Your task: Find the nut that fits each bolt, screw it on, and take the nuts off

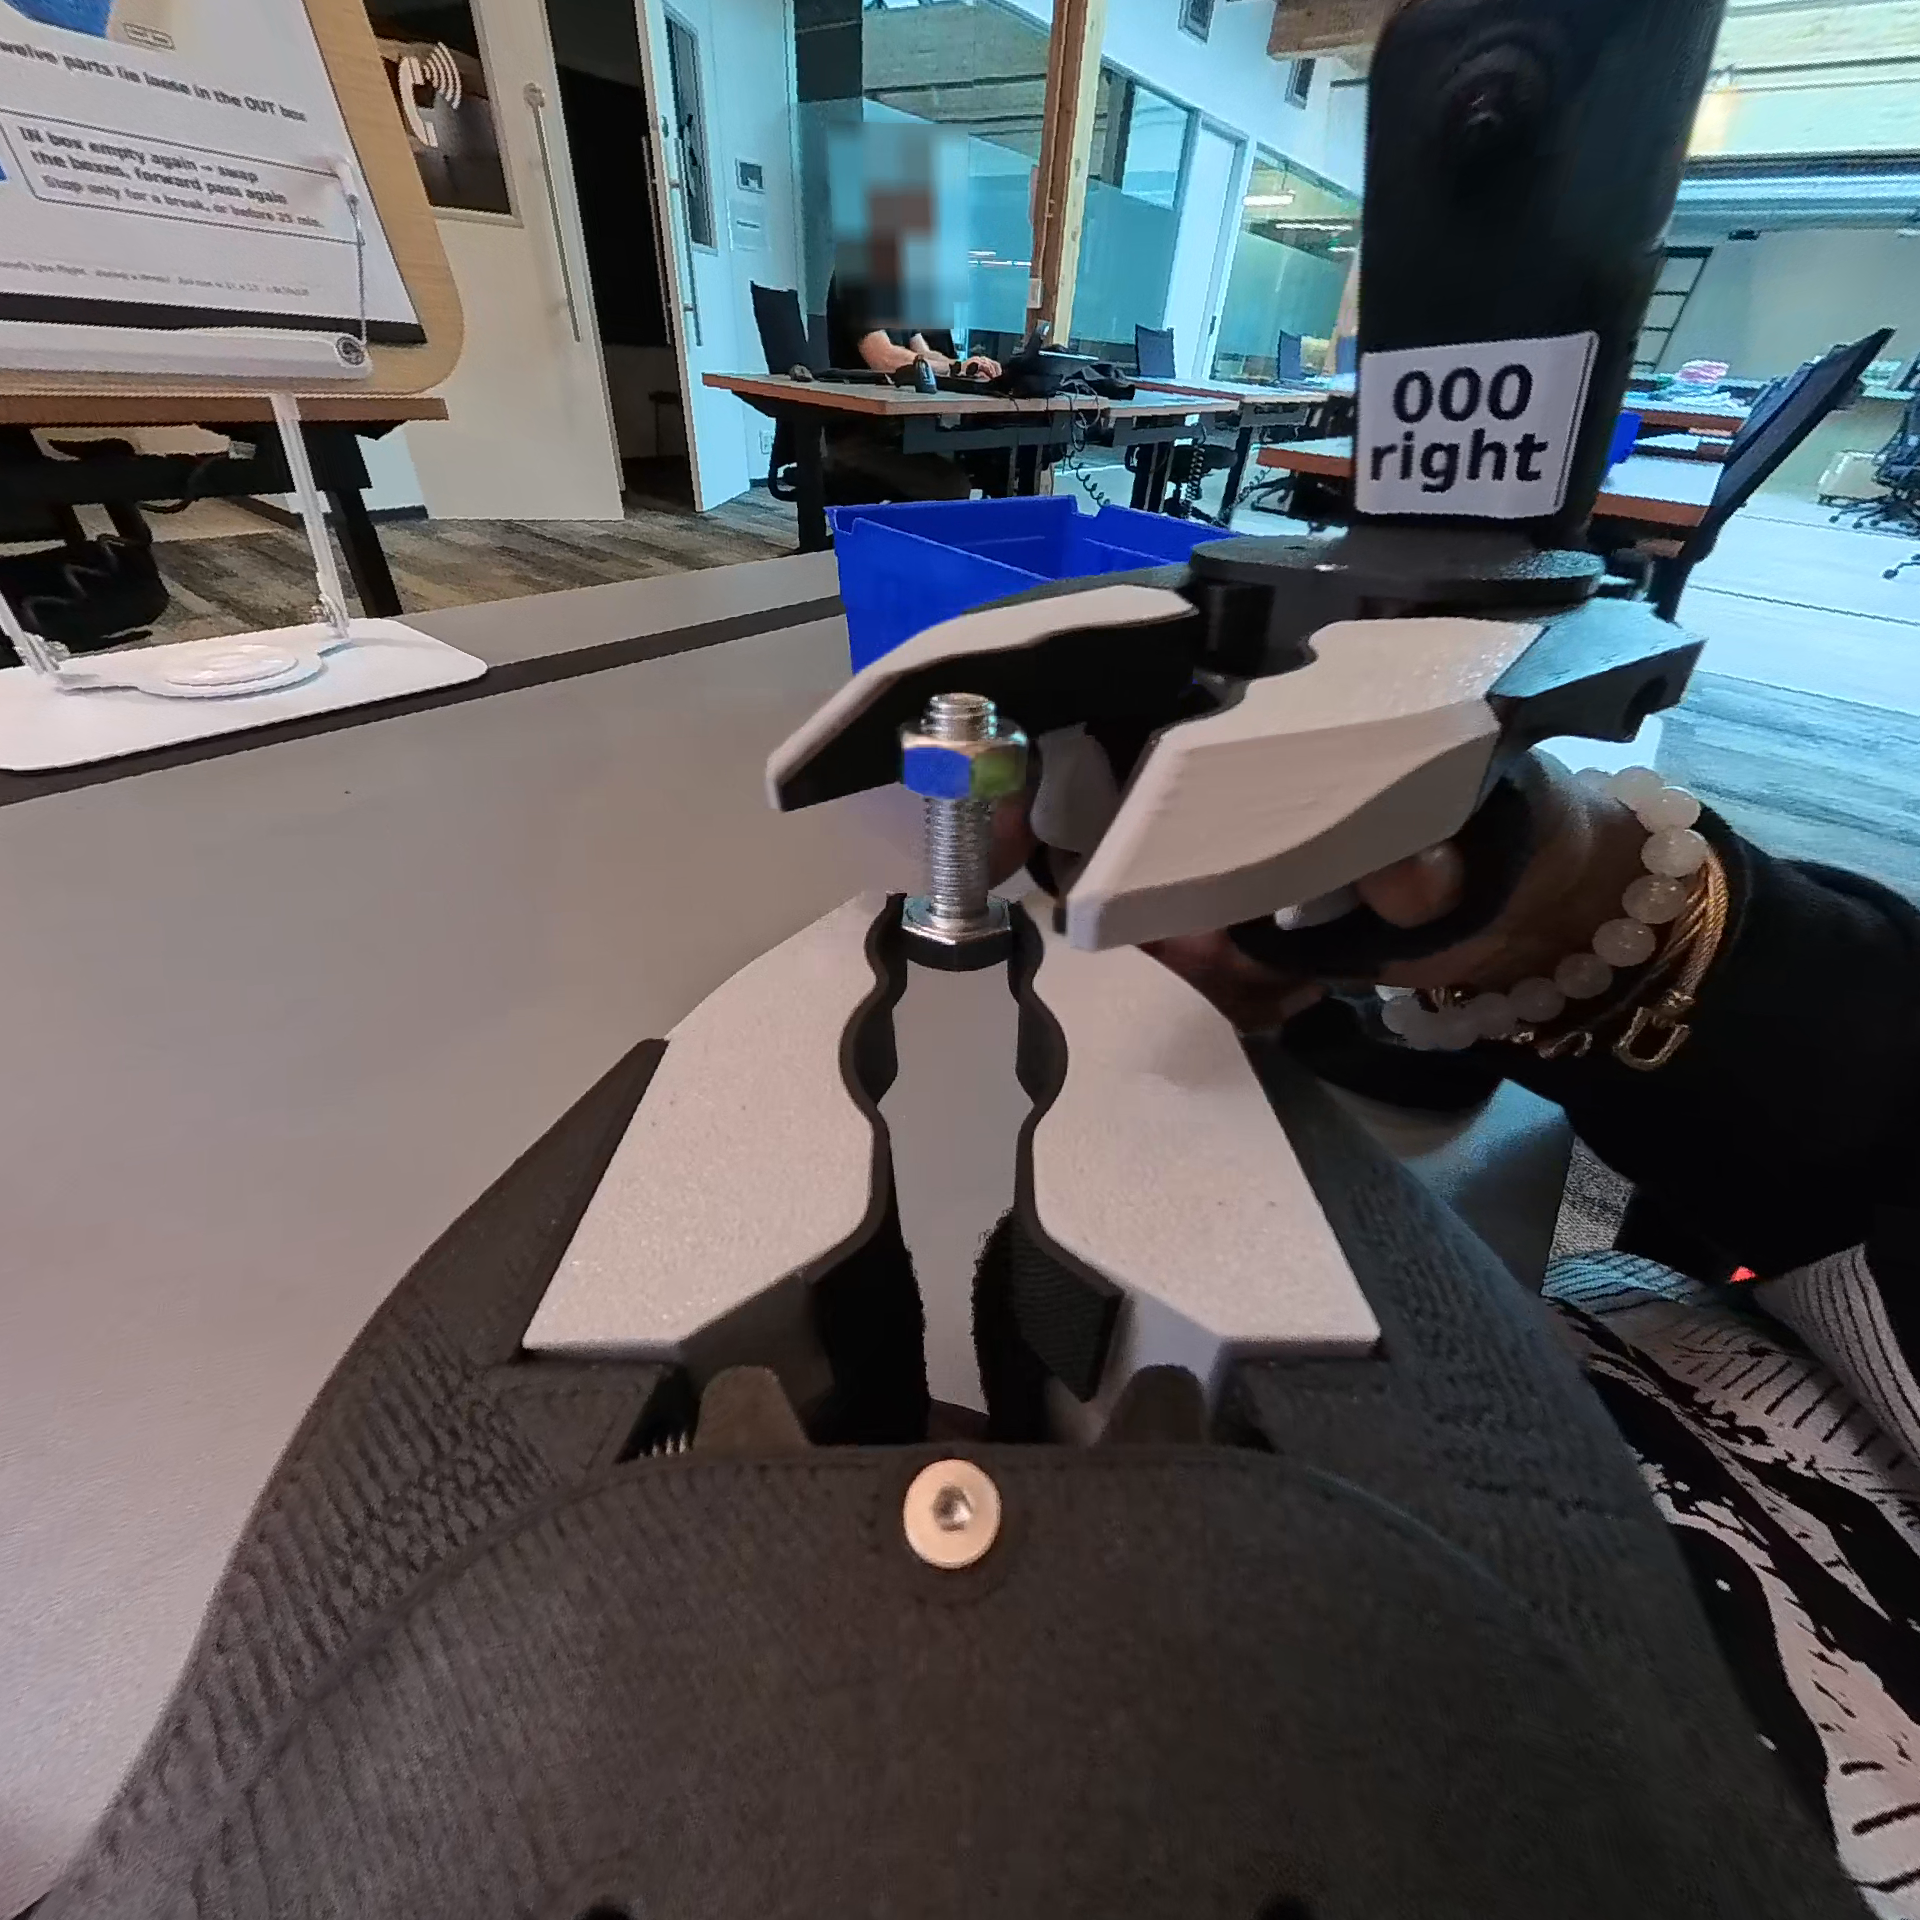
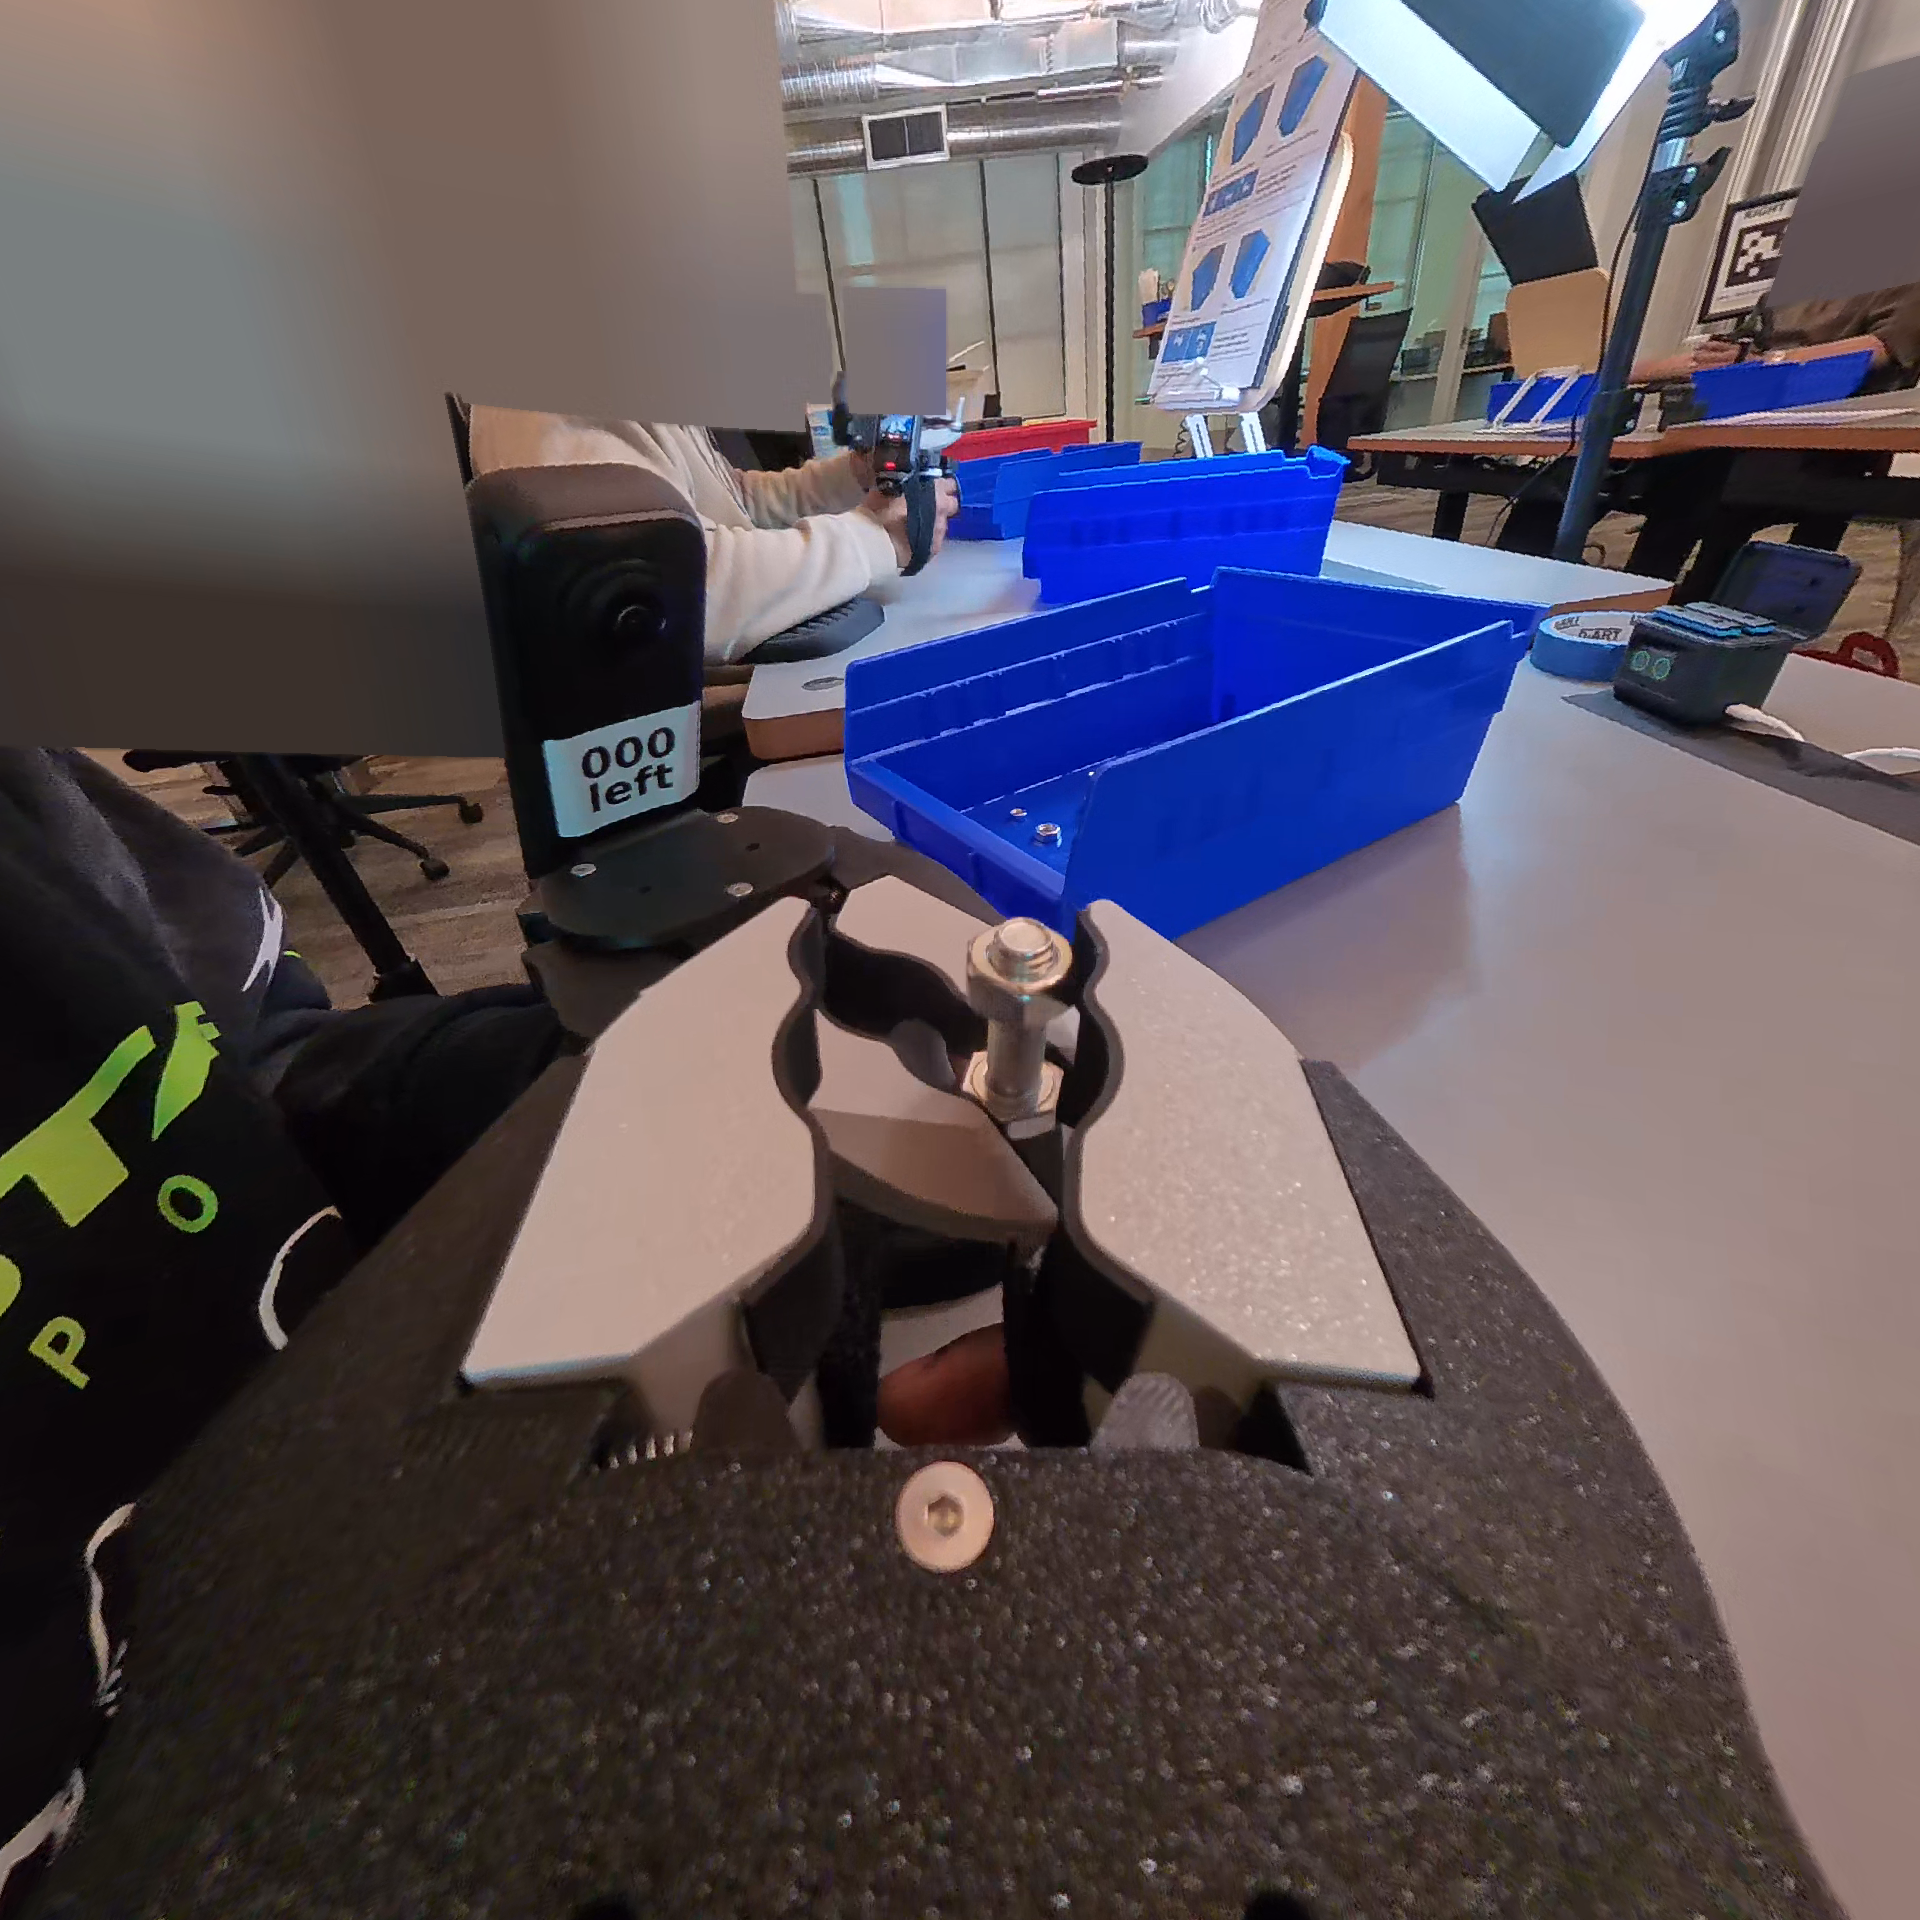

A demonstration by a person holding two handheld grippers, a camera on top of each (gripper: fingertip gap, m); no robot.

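- The bolt (image 1: 961,862) stands upright above the grey table (image 1: 364,935), head down, its threaded shank pointing up; a nut (image 1: 964,767) sits near the top of the thread, with a short end of the bolt showing above it.
- The left gripper (image 1: 958,940) is clamped on the bolt's hexagonal head, one fingertip on each side of it.
- The right gripper (image 2: 940,977) reaches in at nut height with its jaws apart; the nut lies between its fingers, close against one finger (image 2: 1143,1039), well apart from the other; whether that finger presses on the nut cannot be told.
- A blue bin (image 2: 1299,748) stands on the table just beyond the grippers; a few small nuts (image 2: 1047,830) lie on its floor.
- A roll of blue tape (image 2: 1579,639) lies farther off, beside a dark case (image 2: 1714,655).
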